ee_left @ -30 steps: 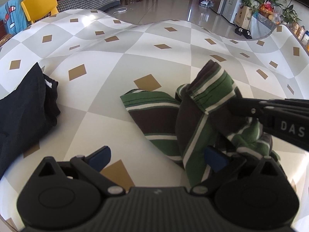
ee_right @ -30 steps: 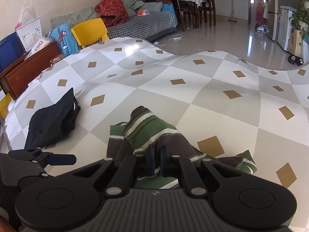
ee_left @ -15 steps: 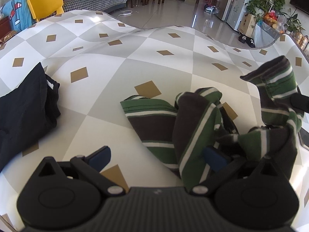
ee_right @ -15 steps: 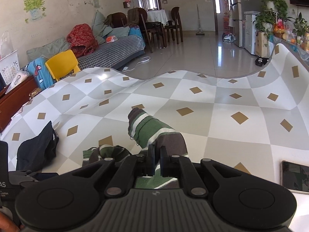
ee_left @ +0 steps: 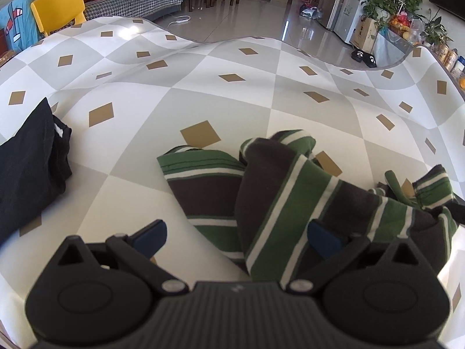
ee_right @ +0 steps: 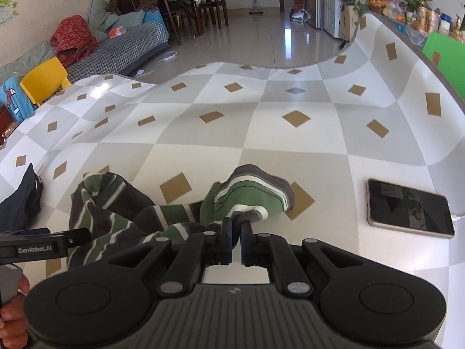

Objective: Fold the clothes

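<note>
My right tongs (ee_right: 235, 226) pinch a sleeve end of the striped shirt (ee_left: 290, 192), which lies bunched on the checked cloth (ee_left: 203, 96); my left tongs (ee_left: 235, 232) hang spread above it. Thin pinch: it could slip, or drag toward the phone (ee_right: 409, 208).

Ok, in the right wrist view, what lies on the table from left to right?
Black garment → left hand-held gripper, open → striped green shirt, a bunched end of it clamped by the right hand-held gripper → phone, screen up.
</note>
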